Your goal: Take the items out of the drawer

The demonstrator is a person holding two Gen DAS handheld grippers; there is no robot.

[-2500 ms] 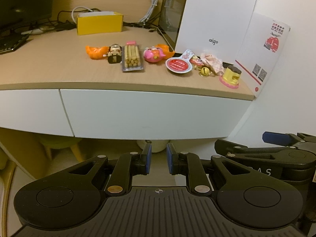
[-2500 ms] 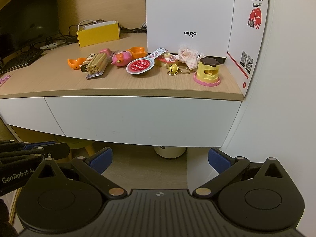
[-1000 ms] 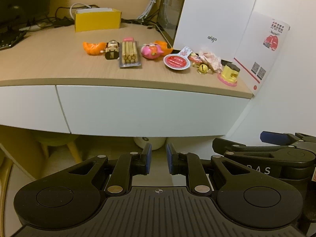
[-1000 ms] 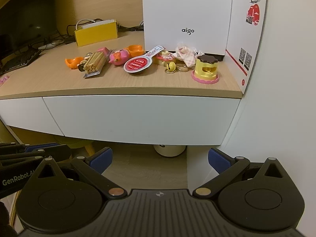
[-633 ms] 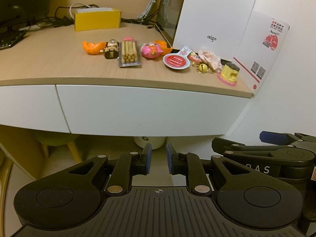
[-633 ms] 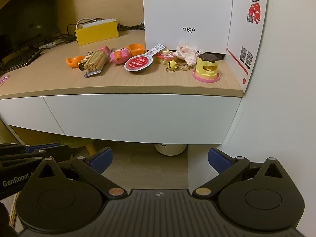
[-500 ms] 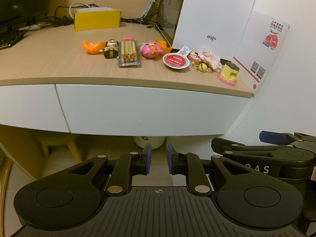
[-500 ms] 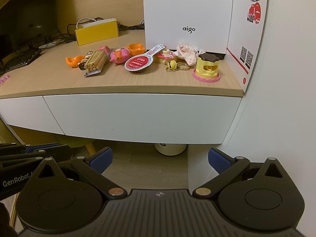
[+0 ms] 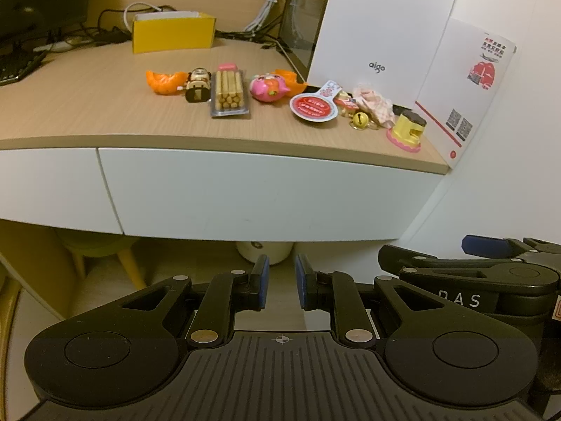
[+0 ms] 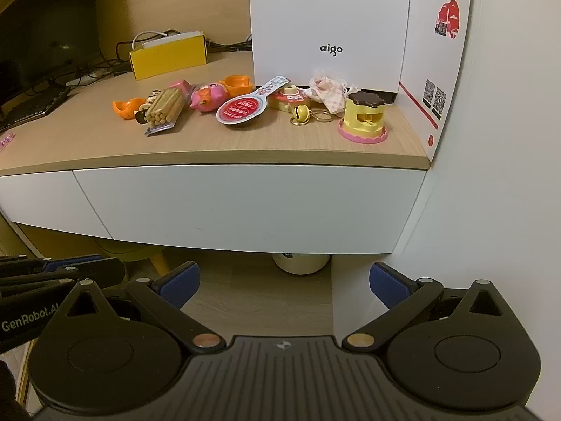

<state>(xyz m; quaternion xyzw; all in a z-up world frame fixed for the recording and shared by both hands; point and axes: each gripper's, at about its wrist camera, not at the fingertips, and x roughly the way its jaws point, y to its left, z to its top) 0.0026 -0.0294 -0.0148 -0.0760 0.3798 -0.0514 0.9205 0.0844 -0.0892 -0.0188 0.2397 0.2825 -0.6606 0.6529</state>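
Drawer (image 9: 252, 193) shut at mid-frame, items lined on the desktop (image 9: 87, 112) above from orange toy (image 9: 164, 82) across to yellow-pink toy (image 9: 406, 131); left gripper (image 9: 282, 286) narrowly parted, empty; right gripper (image 10: 284, 282) spread wide, empty; task looks essentially done.

Black grippers (image 9: 279, 286) – blue pads (image 10: 178, 282), brass screws.

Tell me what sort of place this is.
Most likely a home desk or computer corner: a wooden desktop over white drawer fronts, a keyboard and cables at the back left, and a white aigo box against the wall.
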